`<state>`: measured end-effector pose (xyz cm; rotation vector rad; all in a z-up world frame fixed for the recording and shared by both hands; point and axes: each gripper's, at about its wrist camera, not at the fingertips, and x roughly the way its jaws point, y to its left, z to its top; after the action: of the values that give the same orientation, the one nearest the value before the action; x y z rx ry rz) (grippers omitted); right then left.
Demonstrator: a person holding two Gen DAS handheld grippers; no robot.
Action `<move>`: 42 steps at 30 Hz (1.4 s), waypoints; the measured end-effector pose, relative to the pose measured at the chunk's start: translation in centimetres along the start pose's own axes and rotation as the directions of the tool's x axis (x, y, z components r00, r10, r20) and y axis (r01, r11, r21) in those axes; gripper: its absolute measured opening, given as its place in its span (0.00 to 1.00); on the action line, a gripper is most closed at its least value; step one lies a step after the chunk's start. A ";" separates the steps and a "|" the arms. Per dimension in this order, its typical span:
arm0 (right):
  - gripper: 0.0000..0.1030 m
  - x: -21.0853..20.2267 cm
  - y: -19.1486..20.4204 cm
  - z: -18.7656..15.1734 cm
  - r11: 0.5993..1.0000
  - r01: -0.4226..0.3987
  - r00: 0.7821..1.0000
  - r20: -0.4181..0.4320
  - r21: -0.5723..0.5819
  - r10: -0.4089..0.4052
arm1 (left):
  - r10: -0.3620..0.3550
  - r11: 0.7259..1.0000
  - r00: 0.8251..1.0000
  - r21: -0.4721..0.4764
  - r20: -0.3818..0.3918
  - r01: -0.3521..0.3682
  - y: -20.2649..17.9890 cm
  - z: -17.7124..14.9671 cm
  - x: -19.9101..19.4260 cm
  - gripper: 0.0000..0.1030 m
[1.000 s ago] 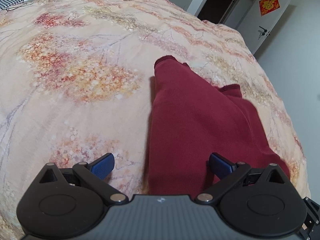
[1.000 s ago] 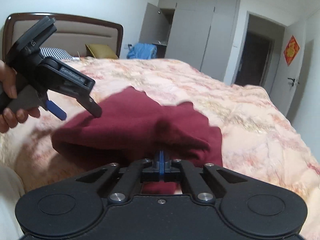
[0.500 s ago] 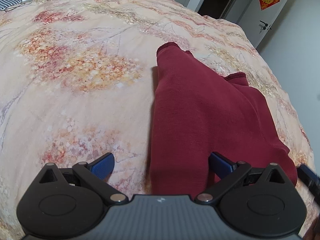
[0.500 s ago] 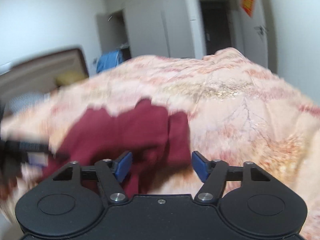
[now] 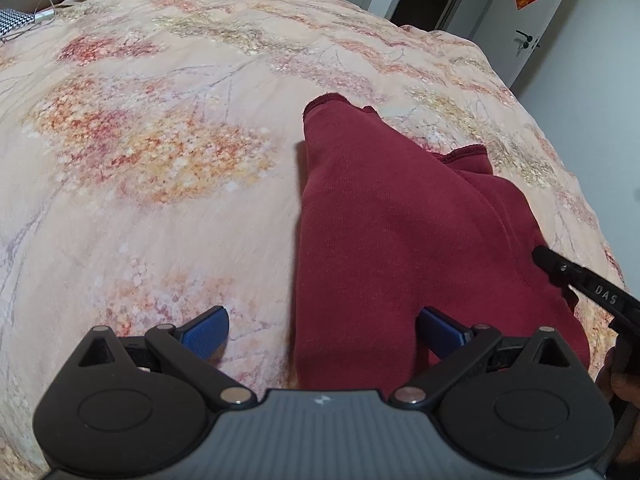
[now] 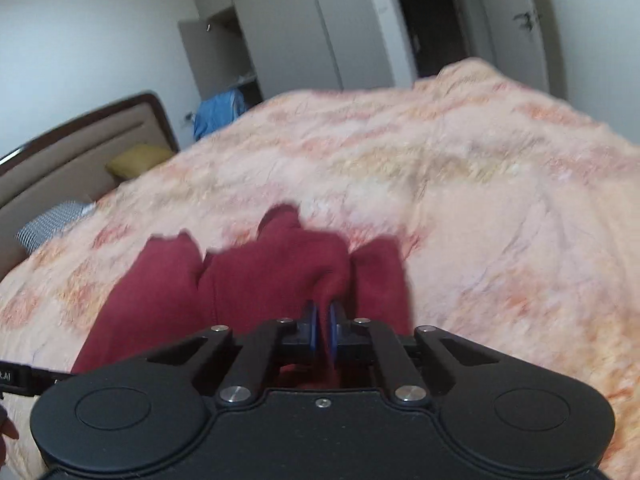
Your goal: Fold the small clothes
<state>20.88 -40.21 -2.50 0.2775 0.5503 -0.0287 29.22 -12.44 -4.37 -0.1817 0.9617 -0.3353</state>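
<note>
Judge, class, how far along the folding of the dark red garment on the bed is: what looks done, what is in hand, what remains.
Done: the dark red garment lies on the floral bedspread, apparently partly doubled over. In hand: the right gripper is shut on a pinch of its cloth; the left gripper hangs open over its near edge. Left: its far ends still stick out unevenly, so at least one more fold seems needed.

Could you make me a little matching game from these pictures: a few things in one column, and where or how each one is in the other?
Things:
1. left gripper
2. right gripper
3. dark red garment
4. yellow pillow

States:
A. lies on the floral bedspread
B. by the headboard
C. open, holding nothing
D. shut on a fold of red cloth

Pairs: 1-C, 2-D, 3-A, 4-B
</note>
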 end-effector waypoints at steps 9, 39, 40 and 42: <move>0.12 0.7 -2.3 -1.1 0.997 0.073 0.997 -0.033 0.033 -0.072 | -0.031 1.000 0.999 0.002 0.019 0.031 0.1 1.1 0.3 1.00; 0.57 1.9 -2.8 -1.8 0.984 -0.003 0.998 -0.061 0.177 0.014 | -0.069 0.998 0.997 -0.001 0.028 0.069 0.5 2.7 3.4 1.00; 0.56 1.8 -2.6 -1.8 0.984 -0.002 0.998 -0.060 0.176 0.013 | -0.074 0.997 0.997 -0.004 0.029 0.074 0.5 2.7 3.3 0.99; 0.51 1.6 -2.6 -1.8 0.984 -0.006 0.998 -0.058 0.179 0.017 | -0.080 0.997 0.996 -0.006 0.029 0.081 0.4 2.7 3.3 0.99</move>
<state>21.06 -42.12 -5.44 0.4574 0.6066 -0.0590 33.29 -13.19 -5.50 -0.2316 0.9290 -0.4024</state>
